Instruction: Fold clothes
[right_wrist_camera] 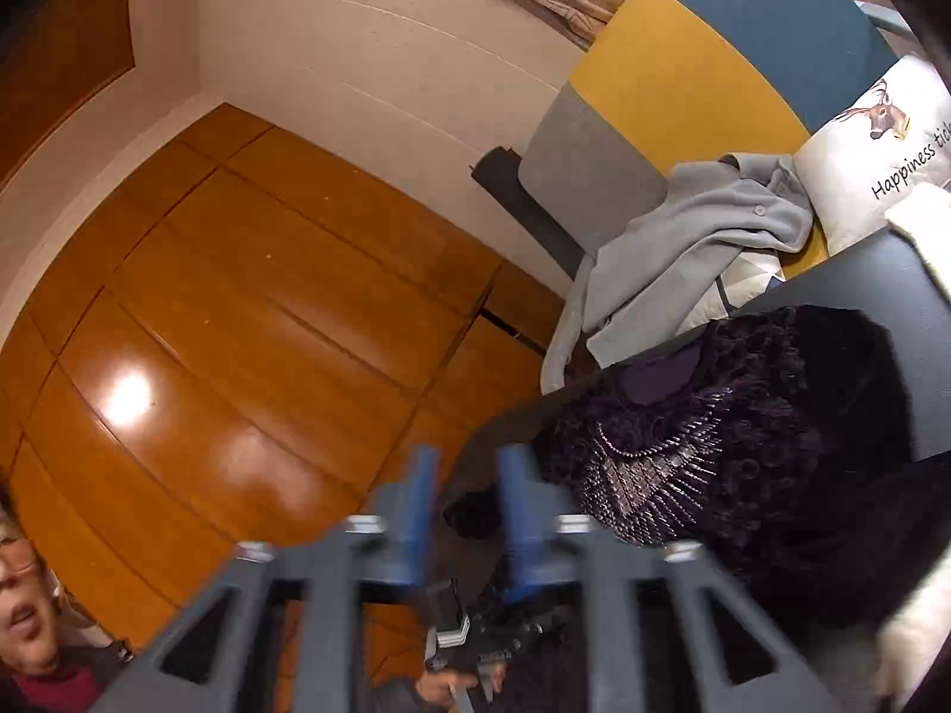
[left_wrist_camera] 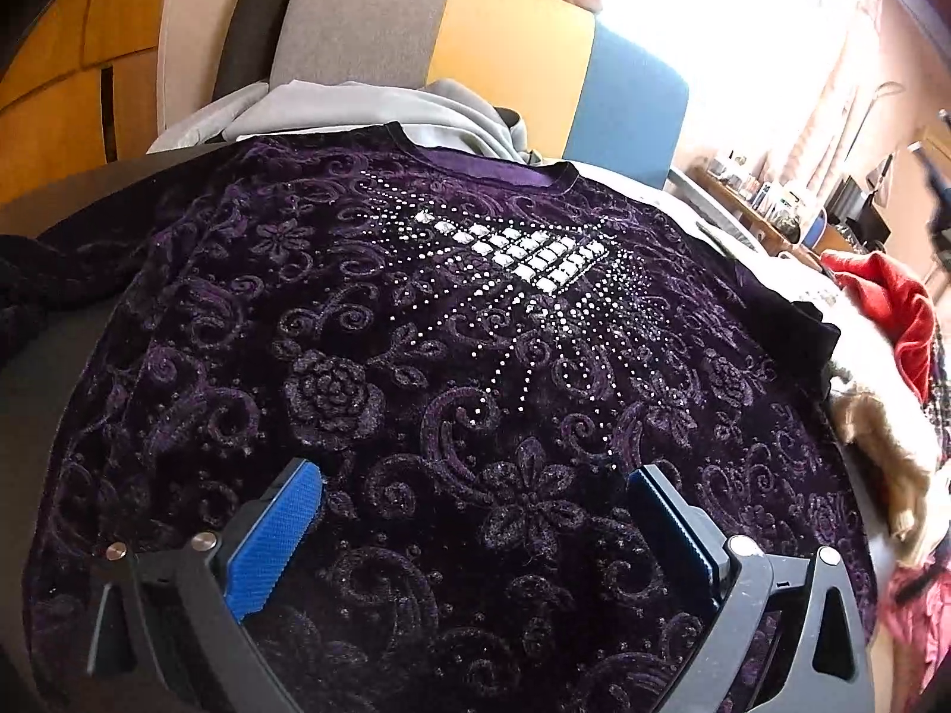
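A dark purple velvet top with a rhinestone pattern lies spread flat, front up, on a dark table. My left gripper is open, its blue pads wide apart just above the top's lower middle, holding nothing. In the right wrist view the same top lies on the table at the right. My right gripper is blurred and raised off the table's left edge, its blue fingers a small gap apart, with nothing between them.
A grey garment lies behind the top against a grey, yellow and blue chair back. A red cloth and fur-trimmed clothing lie at the right. A white cushion sits on the chair. Wooden floor lies left.
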A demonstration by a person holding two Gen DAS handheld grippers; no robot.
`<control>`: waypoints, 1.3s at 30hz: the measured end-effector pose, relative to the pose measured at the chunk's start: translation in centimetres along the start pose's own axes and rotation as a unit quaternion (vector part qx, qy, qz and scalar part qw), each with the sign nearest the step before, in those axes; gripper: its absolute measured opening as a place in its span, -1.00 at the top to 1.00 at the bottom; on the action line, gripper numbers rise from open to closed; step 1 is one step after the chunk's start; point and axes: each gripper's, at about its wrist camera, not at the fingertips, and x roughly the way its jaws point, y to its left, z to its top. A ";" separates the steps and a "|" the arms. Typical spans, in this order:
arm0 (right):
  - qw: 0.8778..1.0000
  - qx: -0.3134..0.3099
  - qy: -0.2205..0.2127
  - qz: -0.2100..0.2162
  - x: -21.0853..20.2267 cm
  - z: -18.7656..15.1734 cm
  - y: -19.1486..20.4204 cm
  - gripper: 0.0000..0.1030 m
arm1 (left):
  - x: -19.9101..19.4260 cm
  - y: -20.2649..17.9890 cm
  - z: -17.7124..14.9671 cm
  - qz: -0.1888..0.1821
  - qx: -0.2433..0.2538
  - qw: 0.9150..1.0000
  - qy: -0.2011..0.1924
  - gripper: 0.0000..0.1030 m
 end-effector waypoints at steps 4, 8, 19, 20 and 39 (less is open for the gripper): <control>0.992 0.008 0.015 -0.126 1.5 -1.6 -1.7 0.33 | -0.2 0.3 0.0 -0.010 -0.008 1.000 -0.004 -0.99; 0.924 -0.118 0.082 -0.354 1.5 -2.9 -2.6 0.33 | -0.2 0.4 0.0 -0.012 -0.009 1.000 -0.004 -0.99; 0.719 -0.347 0.354 -0.487 6.2 -5.8 -10.6 -0.19 | -0.2 0.5 0.0 -0.016 -0.013 1.000 -0.007 -0.99; 0.726 -0.329 0.359 -0.486 6.5 -5.3 -11.8 -0.25 | -0.2 0.5 0.0 -0.016 -0.013 1.000 -0.007 -0.99; 0.994 0.086 0.043 0.044 2.6 -3.2 -6.6 0.32 | -0.4 0.6 0.0 -0.023 -0.020 0.999 -0.010 -0.99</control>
